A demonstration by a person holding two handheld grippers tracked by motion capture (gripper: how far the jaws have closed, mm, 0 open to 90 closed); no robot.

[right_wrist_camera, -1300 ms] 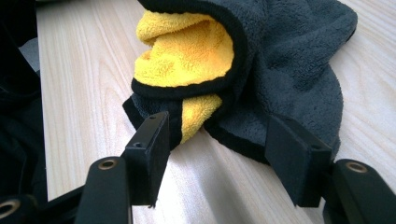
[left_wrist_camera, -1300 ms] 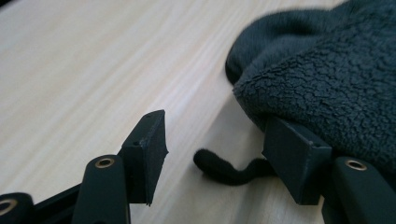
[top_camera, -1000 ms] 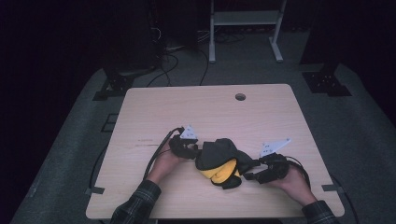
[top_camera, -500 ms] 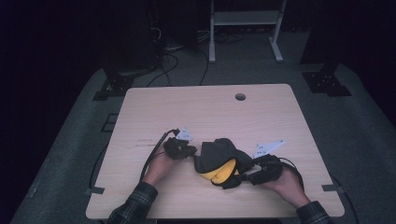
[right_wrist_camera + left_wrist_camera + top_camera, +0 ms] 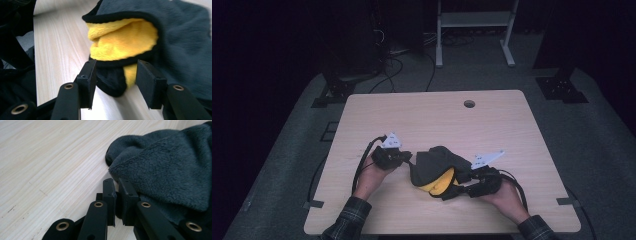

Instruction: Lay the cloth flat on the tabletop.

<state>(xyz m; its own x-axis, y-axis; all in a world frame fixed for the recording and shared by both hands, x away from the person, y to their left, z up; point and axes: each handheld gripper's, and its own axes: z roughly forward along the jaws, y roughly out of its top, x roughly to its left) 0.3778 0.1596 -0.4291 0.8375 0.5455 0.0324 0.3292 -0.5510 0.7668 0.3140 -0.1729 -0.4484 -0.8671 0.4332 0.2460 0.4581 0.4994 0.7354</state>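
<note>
Cloth [image 5: 437, 167], a plush microfibre piece, dark grey on one face and yellow on the other, lies bunched near the front of the desk [image 5: 427, 115] between the two claws. Judged from its crumpled lie, folding is at an early stage: the edges are being gathered, and squaring and flattening remain. Left claw [image 5: 117, 185] is closed with its jaws nearly together at the grey edge just beside them; whether a fold is pinched cannot be told. Right claw [image 5: 113, 75] stands partly apart, its jaws having just been closing, with a black-hemmed corner between them but not yet pressed.
</note>
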